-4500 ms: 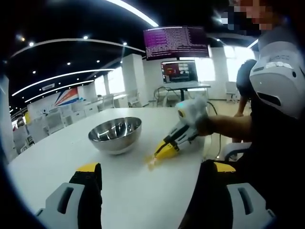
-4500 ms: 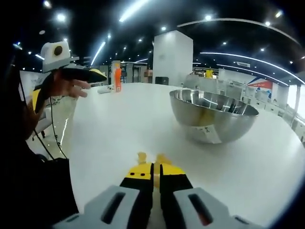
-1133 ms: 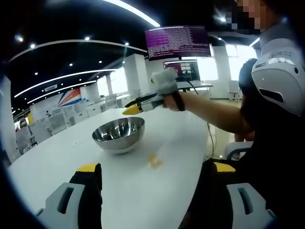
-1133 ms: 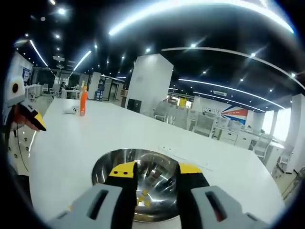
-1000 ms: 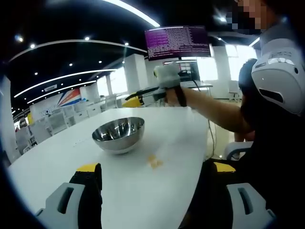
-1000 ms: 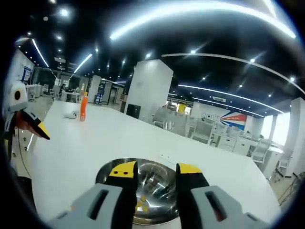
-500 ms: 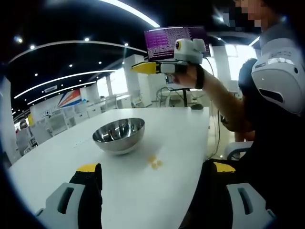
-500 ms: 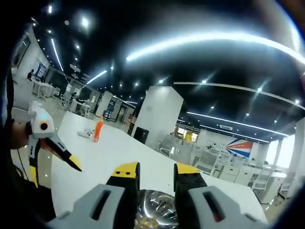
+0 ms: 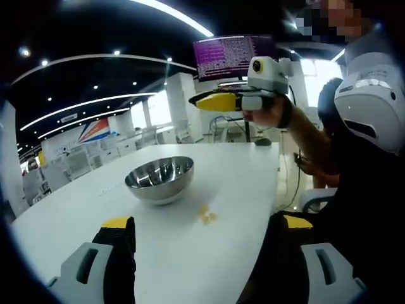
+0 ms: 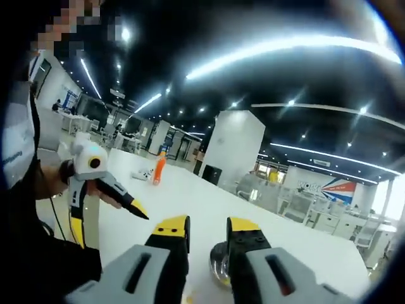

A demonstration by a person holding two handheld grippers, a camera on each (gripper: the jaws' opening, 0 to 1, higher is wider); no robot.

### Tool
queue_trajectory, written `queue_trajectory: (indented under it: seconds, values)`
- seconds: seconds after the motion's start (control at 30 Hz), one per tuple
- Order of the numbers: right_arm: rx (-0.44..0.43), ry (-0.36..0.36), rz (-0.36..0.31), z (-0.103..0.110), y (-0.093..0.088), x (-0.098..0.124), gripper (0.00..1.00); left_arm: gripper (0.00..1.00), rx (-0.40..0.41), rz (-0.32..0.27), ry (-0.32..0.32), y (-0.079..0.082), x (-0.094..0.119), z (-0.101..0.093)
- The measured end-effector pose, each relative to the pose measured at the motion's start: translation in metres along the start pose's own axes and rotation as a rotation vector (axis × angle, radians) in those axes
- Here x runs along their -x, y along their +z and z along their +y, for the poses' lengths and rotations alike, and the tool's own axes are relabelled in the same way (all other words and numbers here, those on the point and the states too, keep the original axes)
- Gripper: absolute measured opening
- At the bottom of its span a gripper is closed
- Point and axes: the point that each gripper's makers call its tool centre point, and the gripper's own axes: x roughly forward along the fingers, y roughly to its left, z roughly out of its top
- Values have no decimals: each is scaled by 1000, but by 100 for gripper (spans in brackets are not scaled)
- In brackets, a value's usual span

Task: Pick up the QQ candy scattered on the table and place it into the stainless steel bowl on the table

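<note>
A stainless steel bowl (image 9: 159, 179) stands on the white table (image 9: 69, 206). A small cluster of yellow QQ candy (image 9: 205, 214) lies on the table to the right of the bowl. My left gripper (image 9: 207, 223) hangs wide open above the near table edge, with nothing between its jaws. My right gripper (image 9: 195, 101) is held high in the air, above and to the right of the bowl. In the right gripper view my right gripper (image 10: 207, 237) is open and holds nothing, with the bowl's rim (image 10: 219, 266) peeking up between its jaws. My left gripper (image 10: 109, 228) appears at the left, open.
A monitor (image 9: 234, 56) with purple text hangs behind the table. The person's arm (image 9: 304, 136) reaches in from the right. An orange bottle (image 10: 158, 170) and a small white object (image 10: 143, 175) stand far down the table (image 10: 190, 193). Desks and chairs fill the room behind.
My right gripper has risen from over the bowl and drawn back toward the person, its jaws a little closer together. The left gripper, bowl and table candy have stayed put.
</note>
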Motion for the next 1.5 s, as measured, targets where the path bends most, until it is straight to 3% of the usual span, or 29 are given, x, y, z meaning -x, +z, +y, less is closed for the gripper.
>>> queue_trajectory:
  seconds: [0.17,0.4,0.67,0.83,1.5]
  values:
    - [-81,27,94,20,-61,-4,20,95,-2,1,-7,0,-2,-1]
    - [-202,55,203,41,-125,-7,19,95,0,3,-12,0,-6,-1]
    - [-247,66,292,52,-175,-14,17,94,2,7,-14,-2,-8,-2]
    - [-238,57,319,51,-188,-14,17,94,2,11,-14,-3,-9,-1]
    - [-258,61,302,50,-188,-17,4,94,9,16,-21,-6,-12,0]
